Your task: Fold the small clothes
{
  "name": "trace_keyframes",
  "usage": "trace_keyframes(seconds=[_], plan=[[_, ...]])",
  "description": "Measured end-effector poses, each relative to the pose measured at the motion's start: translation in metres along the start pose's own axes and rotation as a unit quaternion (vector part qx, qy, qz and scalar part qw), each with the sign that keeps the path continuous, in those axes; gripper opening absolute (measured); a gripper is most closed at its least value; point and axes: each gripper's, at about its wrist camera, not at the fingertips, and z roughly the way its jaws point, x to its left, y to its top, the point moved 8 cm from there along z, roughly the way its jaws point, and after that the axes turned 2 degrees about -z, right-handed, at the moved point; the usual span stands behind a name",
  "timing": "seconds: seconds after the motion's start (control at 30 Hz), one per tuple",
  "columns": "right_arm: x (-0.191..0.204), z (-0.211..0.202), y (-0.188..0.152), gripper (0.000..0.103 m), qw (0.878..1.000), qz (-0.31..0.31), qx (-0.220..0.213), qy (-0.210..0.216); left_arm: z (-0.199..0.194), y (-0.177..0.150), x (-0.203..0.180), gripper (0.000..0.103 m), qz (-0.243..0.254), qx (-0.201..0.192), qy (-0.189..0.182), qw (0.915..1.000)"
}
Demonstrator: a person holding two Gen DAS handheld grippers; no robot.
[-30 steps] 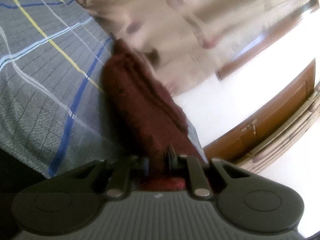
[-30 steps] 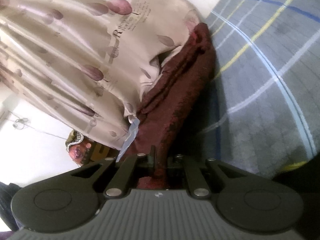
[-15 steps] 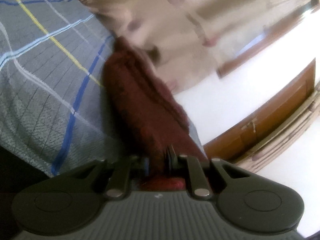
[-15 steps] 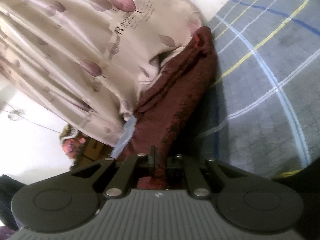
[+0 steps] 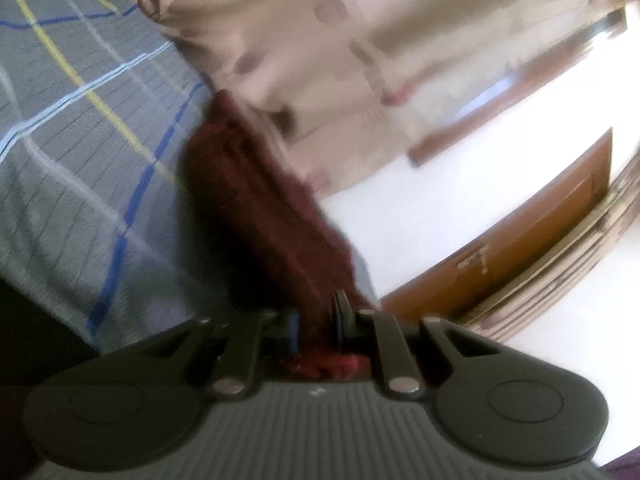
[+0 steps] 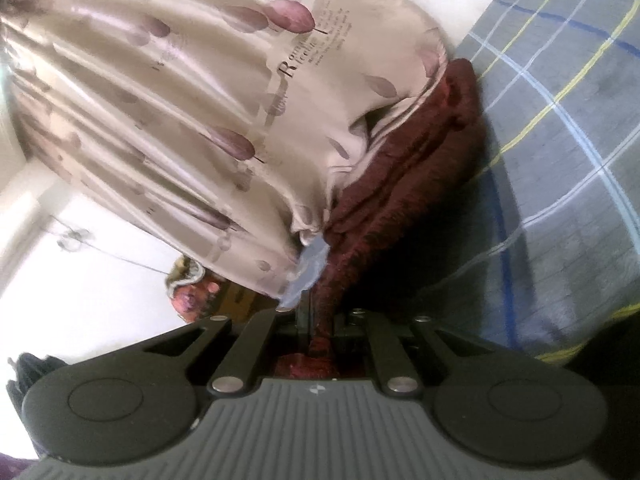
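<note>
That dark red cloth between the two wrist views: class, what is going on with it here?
A person is folding a small dark red garment over a plaid bedspread. The left hand-held gripper and the right hand-held gripper are each shut on an edge of it, so it hangs stretched between them, in front of a beige curtain. Whether it touches the bed is unclear.

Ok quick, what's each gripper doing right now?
Left gripper: shut on the dark red cloth.
Right gripper: shut on the dark red cloth too.
</note>
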Motion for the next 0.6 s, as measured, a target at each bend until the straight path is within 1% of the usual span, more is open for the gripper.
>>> trace_keyframes(seconds=[0.13, 0.23, 0.33, 0.4, 0.47, 0.53, 0.6], plan=[[0.014, 0.005, 0.018, 0.012, 1.000, 0.005, -0.007, 0.021, 0.007, 0.032, -0.023, 0.016, -0.006, -0.026, -0.025, 0.9993], [0.021, 0.013, 0.045, 0.012, 0.999, -0.001, -0.018, 0.031, 0.021, 0.065, -0.042, 0.016, 0.009, -0.042, -0.035, 0.9984], [0.024, 0.025, 0.080, 0.012, 0.999, -0.003, -0.030, 0.036, 0.046, 0.101, -0.059, 0.015, 0.035, -0.054, -0.036, 0.9973], [0.023, 0.035, 0.108, 0.012, 0.999, -0.011, -0.037, 0.029, 0.067, 0.125, -0.065, 0.015, 0.053, -0.060, -0.031, 0.9963], [0.017, 0.048, 0.134, 0.012, 0.999, -0.008, -0.041, 0.026, 0.093, 0.148, -0.063, 0.015, 0.057, -0.064, -0.026, 0.9960], [0.005, 0.063, 0.161, 0.012, 0.999, 0.001, -0.043, 0.013, 0.119, 0.171, -0.057, 0.015, 0.064, -0.072, -0.010, 0.9953], [-0.015, 0.083, 0.189, 0.012, 0.999, 0.023, -0.046, -0.002, 0.149, 0.192, -0.047, 0.015, 0.068, -0.077, 0.007, 0.9947]])
